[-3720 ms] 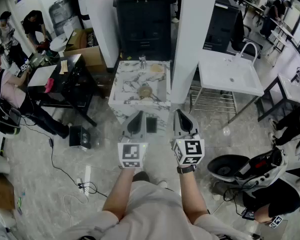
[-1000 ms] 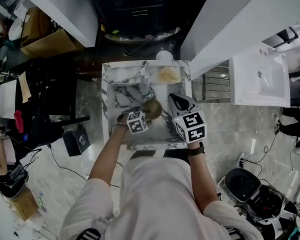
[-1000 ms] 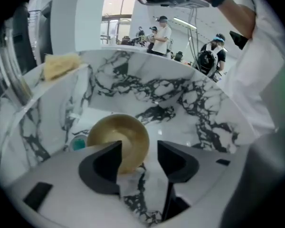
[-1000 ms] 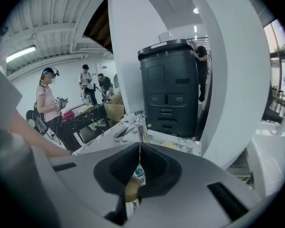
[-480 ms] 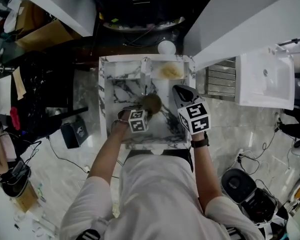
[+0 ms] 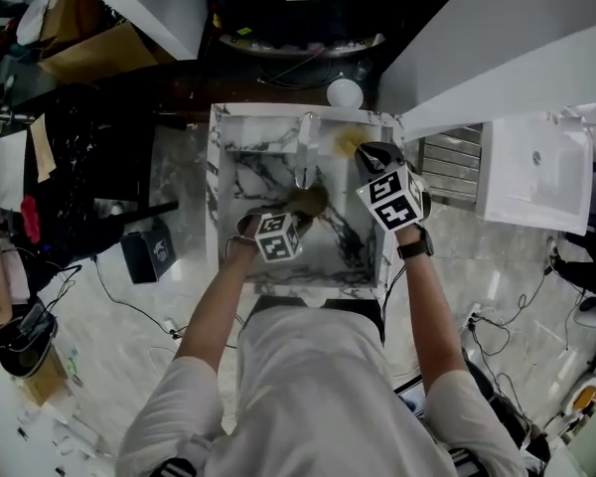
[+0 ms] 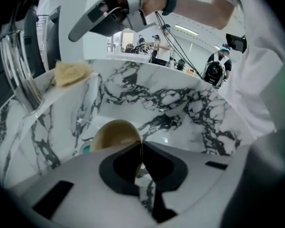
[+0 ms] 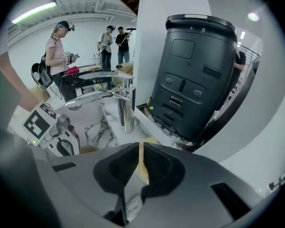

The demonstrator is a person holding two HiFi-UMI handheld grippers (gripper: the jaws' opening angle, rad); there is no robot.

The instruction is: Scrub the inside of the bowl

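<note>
The left gripper (image 7: pixel 140 151) just pinched its fingers onto the bowl (image 7: pixel 111 134) rim, and the right gripper (image 6: pixel 366 151), fingers together and empty, moved near the far sponge (image 7: pixel 72 73) for scrubbing.

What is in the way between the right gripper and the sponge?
Nothing that shows. The right gripper hovers just above the sponge on the sink ledge, with clear air between them. The faucet stands off to one side.
</note>
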